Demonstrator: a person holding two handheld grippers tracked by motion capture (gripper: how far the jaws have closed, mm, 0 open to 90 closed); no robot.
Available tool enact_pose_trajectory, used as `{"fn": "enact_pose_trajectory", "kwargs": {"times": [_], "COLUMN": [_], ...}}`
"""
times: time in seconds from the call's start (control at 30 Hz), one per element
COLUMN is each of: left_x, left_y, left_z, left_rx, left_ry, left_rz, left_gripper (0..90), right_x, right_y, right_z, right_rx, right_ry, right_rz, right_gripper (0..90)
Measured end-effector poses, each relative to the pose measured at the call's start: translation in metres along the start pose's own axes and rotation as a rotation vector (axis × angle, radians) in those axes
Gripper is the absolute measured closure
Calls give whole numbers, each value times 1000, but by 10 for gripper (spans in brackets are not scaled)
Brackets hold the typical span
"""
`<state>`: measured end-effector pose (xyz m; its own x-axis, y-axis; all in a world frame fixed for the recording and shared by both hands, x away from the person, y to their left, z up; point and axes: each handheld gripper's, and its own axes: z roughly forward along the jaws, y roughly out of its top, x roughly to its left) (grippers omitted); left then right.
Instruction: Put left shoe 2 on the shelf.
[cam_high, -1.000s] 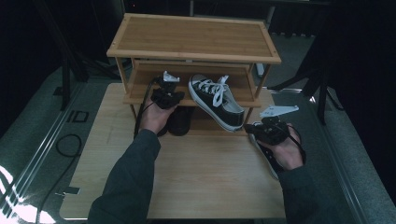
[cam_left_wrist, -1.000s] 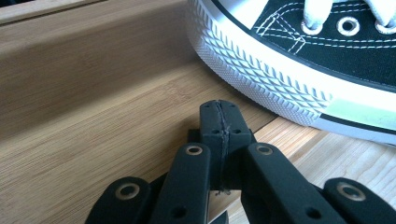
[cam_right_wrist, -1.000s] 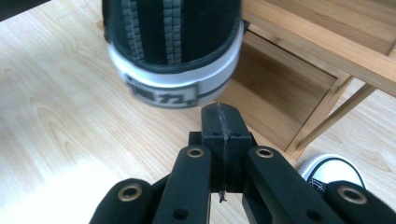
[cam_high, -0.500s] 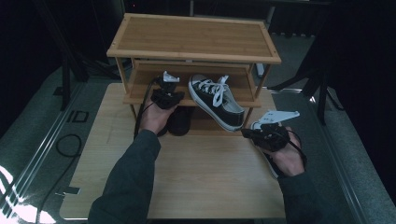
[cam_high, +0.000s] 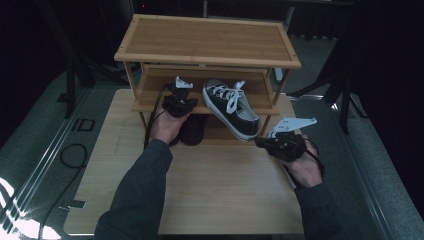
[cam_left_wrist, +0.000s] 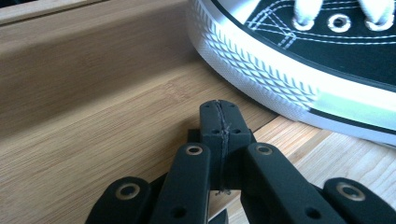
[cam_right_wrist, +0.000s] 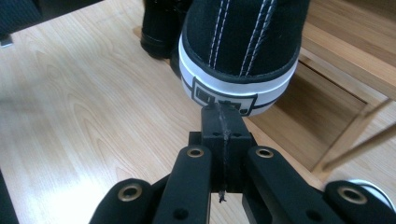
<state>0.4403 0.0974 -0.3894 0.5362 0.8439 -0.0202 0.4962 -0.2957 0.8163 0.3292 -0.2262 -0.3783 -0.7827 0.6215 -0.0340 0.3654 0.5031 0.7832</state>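
On the wooden rack (cam_high: 150, 102), the sneaker's (cam_high: 232, 107) heel seemingly touches the right gripper's (cam_right_wrist: 223, 112) closed fingers.

Two shoes share one wooden shoe rack (cam_high: 207, 60) on one table (cam_high: 215, 185): one black-and-white sneaker (cam_high: 231, 107) lying across the middle shelf with its heel past the front edge, and one dark shoe (cam_high: 192, 131) beneath it, low on the rack. The rack shows three levels, counting its top board. Two hand-held grippers are at work, the left gripper (cam_high: 179, 102) and the right gripper (cam_high: 281, 145), each carried by one hand, two hands in all.
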Motion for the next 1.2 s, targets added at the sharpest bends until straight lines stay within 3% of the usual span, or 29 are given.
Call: {"fn": "enact_pose_trajectory", "kwargs": {"times": [0.13, 0.43, 0.97, 1.2], "left_x": [0, 0, 1, 0], "left_y": [-1, -1, -3, -3], "left_z": [0, 0, 0, 1], "left_rx": [-1, -3, -23, -23], "left_ry": [-2, 0, -7, -5], "left_rz": [-5, -10, -34, -36], "left_gripper": [900, 900, 900, 900], "right_x": [7, 10, 22, 19], "right_y": [5, 16, 41, 43], "right_z": [6, 20, 42, 46], "right_rx": [-7, -9, -14, -19], "right_ry": [14, 33, 17, 11], "right_rz": [-19, -40, -99, -94], "right_gripper": [900, 900, 900, 900]}}
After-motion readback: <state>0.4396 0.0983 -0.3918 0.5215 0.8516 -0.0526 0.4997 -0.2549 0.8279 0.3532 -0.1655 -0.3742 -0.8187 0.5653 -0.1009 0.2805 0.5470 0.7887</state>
